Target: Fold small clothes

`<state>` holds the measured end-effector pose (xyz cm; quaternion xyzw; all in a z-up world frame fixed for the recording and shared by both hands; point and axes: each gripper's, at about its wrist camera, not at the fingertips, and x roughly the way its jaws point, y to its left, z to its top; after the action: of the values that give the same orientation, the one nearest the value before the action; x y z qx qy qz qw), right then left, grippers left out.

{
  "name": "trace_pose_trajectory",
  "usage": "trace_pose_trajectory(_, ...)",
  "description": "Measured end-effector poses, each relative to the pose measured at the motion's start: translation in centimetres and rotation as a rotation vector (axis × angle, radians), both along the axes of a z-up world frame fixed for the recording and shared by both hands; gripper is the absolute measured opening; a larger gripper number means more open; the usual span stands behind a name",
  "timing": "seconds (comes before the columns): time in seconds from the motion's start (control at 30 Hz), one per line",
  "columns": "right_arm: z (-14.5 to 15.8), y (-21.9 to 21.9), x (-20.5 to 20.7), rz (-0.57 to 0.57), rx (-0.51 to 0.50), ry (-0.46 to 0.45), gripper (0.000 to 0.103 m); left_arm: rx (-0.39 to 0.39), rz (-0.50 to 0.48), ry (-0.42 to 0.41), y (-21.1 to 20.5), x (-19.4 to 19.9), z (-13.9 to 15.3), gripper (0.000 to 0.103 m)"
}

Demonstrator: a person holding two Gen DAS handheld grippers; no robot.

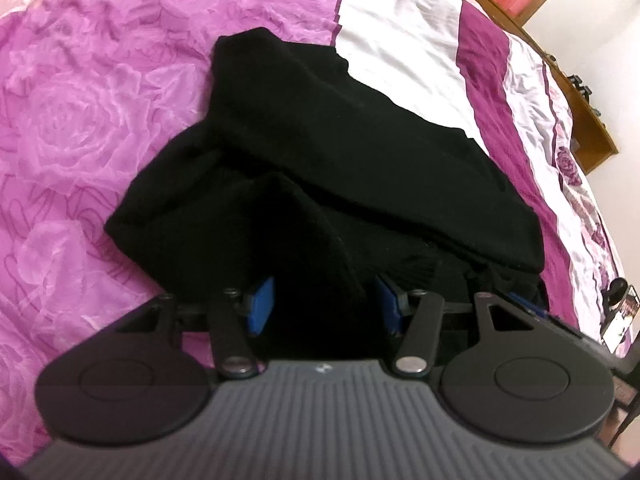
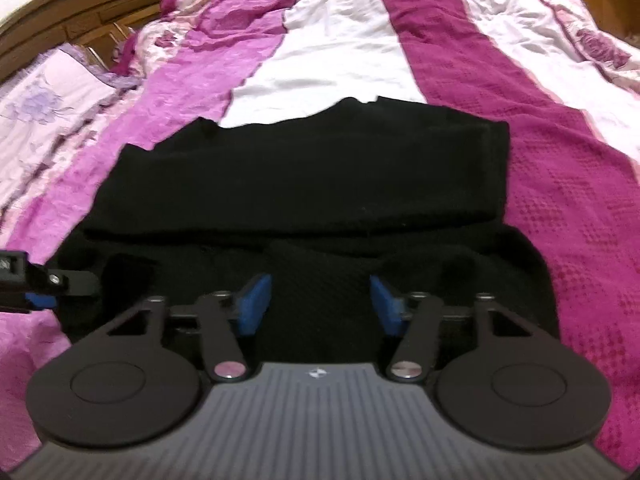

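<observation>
A black knitted garment lies partly folded on the bed, its upper layer doubled over the lower one. In the left wrist view my left gripper is at the garment's near edge, its blue pads closed on a thick bunch of the black cloth. In the right wrist view the same garment spreads across the middle. My right gripper has a raised fold of the cloth between its blue pads, which appear to press on it. The left gripper also shows at the left edge of the right wrist view, at the garment's left corner.
The bedspread is pink with rose prints, with white and dark magenta stripes. A wooden headboard curves behind the bed, and a wooden frame runs along the far side. A small dark object stands past the bed's right edge.
</observation>
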<state>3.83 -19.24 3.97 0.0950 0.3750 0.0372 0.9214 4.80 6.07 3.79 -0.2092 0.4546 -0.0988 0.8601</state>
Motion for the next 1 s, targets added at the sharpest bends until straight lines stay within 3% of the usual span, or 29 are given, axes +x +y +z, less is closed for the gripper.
trace_pose_trajectory(0.07,-0.3,-0.1,-0.3,-0.002,-0.005,-0.011,0.038,0.005,-0.006,-0.013,-0.2,-0.1,0.1,0.054)
trace_pose_trajectory(0.1,-0.3,-0.2,-0.5,-0.005,-0.002,-0.014,0.028,0.008,-0.009,-0.019,-0.3,-0.1,0.1,0.054)
trace_pose_trajectory(0.13,-0.3,-0.3,-0.7,-0.009,0.002,-0.019,0.017,0.009,-0.010,-0.027,-0.3,-0.1,0.1,0.047)
trace_pose_trajectory(0.17,-0.3,-0.4,-0.9,-0.011,0.015,-0.025,0.013,0.011,-0.013,-0.039,-0.4,-0.2,0.2,0.037)
trace_pose_trajectory(0.2,-0.2,-0.6,-1.0,-0.016,0.027,-0.031,0.008,0.013,-0.019,-0.048,-0.4,-0.2,0.3,0.019)
trace_pose_trajectory(0.23,-0.1,-0.8,-1.3,-0.022,0.042,-0.044,0.005,0.012,-0.021,-0.054,-0.4,-0.3,0.4,0.018)
trace_pose_trajectory(0.53,3.4,-3.4,-4.3,-0.106,0.196,-0.210,0.002,0.001,-0.038,-0.178,0.3,-1.6,3.6,0.013)
trace_pose_trajectory(0.67,5.3,-4.1,-5.1,-0.087,0.227,-0.259,0.002,0.010,-0.042,-0.225,0.4,-2.0,5.3,0.012)
trace_pose_trajectory(0.9,4.7,-2.7,-6.9,0.028,0.101,-0.169,0.002,0.049,-0.033,-0.185,1.1,-2.8,4.0,0.012)
trace_pose_trajectory(1.0,3.6,-3.0,-6.7,0.045,0.110,-0.095,0.004,0.040,-0.016,-0.142,1.6,-2.9,2.6,0.012)
